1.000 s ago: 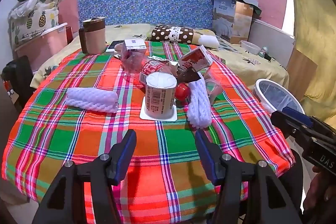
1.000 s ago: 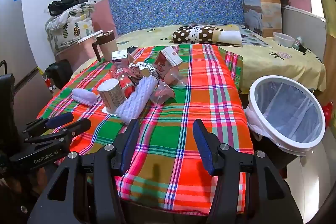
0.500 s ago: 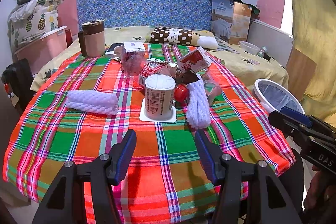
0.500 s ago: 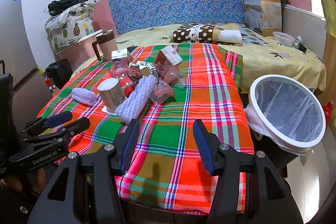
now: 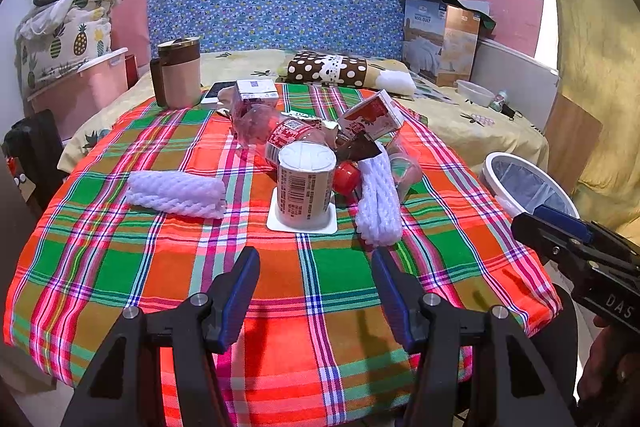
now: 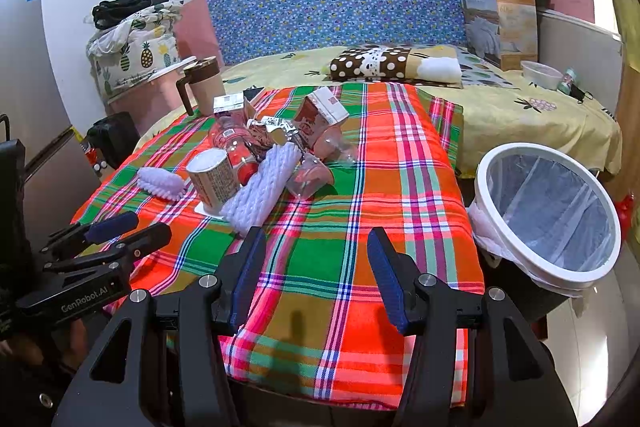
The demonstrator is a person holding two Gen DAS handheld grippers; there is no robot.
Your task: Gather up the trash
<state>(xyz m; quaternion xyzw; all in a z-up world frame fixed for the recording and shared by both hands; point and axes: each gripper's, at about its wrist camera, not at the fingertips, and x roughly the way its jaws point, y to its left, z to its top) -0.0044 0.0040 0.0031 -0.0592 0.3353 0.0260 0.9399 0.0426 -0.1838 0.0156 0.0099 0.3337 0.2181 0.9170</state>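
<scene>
A heap of trash lies mid-table on the plaid cloth (image 5: pixel 168 267): an upturned paper cup (image 5: pixel 306 183) on a white lid, two white foam nets (image 5: pixel 176 189) (image 5: pixel 378 199), a red-labelled plastic bottle (image 5: pixel 288 135), a milk carton (image 5: pixel 374 117) and crumpled clear cups. My left gripper (image 5: pixel 316 275) hovers open over the near cloth, short of the cup, with nothing in it. Over the near right part of the cloth my right gripper (image 6: pixel 316 259) also stands open and empty. A white-rimmed bin (image 6: pixel 548 211) with a clear liner stands beside the table's right edge.
A brown and beige jug (image 5: pixel 178 73) and a phone stand at the table's far left. Behind is a bed with a dotted pillow (image 5: pixel 332 69), a cardboard box (image 5: pixel 440 35) and a blue headboard. A pink storage box (image 5: pixel 76 91) sits at left.
</scene>
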